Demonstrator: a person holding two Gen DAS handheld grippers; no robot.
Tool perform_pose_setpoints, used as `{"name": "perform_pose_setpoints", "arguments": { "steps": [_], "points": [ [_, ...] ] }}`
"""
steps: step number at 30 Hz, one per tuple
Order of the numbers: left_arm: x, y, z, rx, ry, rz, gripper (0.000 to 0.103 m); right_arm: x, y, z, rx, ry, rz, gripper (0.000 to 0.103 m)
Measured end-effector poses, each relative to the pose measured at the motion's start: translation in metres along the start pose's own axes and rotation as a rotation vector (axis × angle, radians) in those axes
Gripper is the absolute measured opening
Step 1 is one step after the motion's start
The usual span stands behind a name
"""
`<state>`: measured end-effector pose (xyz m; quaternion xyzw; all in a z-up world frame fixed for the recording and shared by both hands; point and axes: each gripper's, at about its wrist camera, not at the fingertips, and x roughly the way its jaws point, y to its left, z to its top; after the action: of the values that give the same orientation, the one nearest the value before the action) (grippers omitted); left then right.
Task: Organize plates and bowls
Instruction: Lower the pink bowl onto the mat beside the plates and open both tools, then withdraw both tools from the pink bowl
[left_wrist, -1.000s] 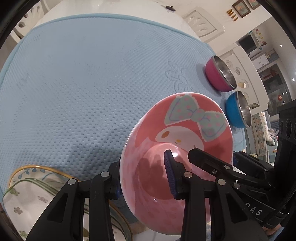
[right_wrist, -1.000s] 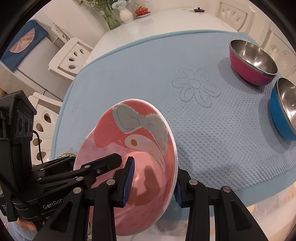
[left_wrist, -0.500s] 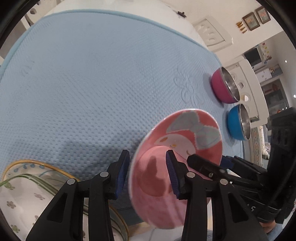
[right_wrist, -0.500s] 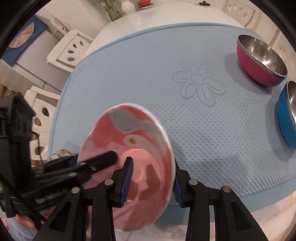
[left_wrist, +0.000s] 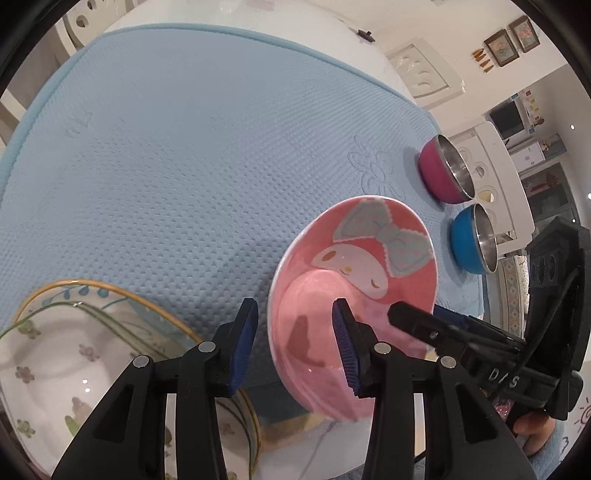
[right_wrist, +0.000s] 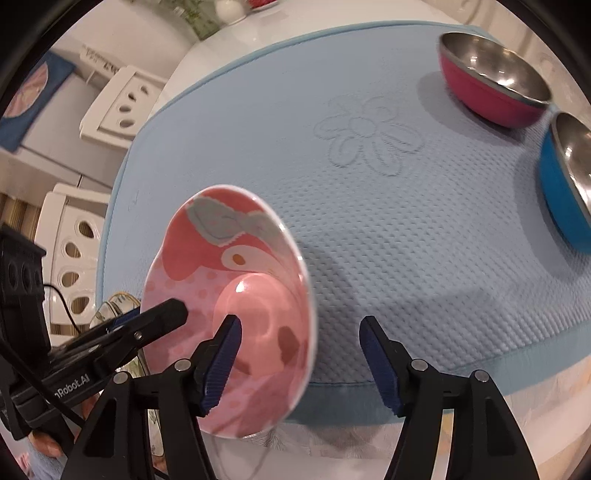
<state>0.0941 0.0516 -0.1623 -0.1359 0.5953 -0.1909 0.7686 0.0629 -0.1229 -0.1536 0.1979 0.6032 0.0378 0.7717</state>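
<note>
A pink bowl (left_wrist: 369, 258) (right_wrist: 229, 266) with a cartoon face and a grey bow hangs tilted over the front edge of the light blue mat (left_wrist: 184, 166). My left gripper (left_wrist: 295, 314) (right_wrist: 155, 314) has the bowl's left rim between its pads, one pad inside and one outside, and carries it. My right gripper (right_wrist: 299, 325) (left_wrist: 424, 315) straddles the opposite rim. Its jaws are opening: one pad is in front of the bowl's inside, and the other stands well clear of the rim.
A magenta steel bowl (right_wrist: 491, 99) and a blue steel bowl (right_wrist: 557, 192) stand on the mat's far right. Floral plates (left_wrist: 92, 350) are stacked at the near left, beside the left gripper. White chairs surround the table.
The right gripper's jaws have spread off the bowl's rim. The bowl has shifted left with the left gripper and tilted further. The left pads stand slightly wider.
</note>
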Motion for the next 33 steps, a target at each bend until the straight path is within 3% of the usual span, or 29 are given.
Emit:
{"name": "perform_pose_setpoints", "arguments": {
  "steps": [10, 15, 33],
  "points": [
    [-0.033, -0.004, -0.005, -0.004, -0.087, -0.011, 0.043, -0.037, -0.002, -0.009, 0.009, -0.127, 0.020, 0.064],
    [-0.024, -0.008, -0.013, 0.027, -0.036, 0.034, 0.044, -0.044, -0.003, -0.011, 0.010, -0.149, 0.033, 0.064],
    [-0.012, -0.014, -0.022, 0.039, 0.021, 0.023, 0.048, -0.042, -0.026, -0.025, 0.104, -0.127, 0.030, 0.065]
  ]
}}
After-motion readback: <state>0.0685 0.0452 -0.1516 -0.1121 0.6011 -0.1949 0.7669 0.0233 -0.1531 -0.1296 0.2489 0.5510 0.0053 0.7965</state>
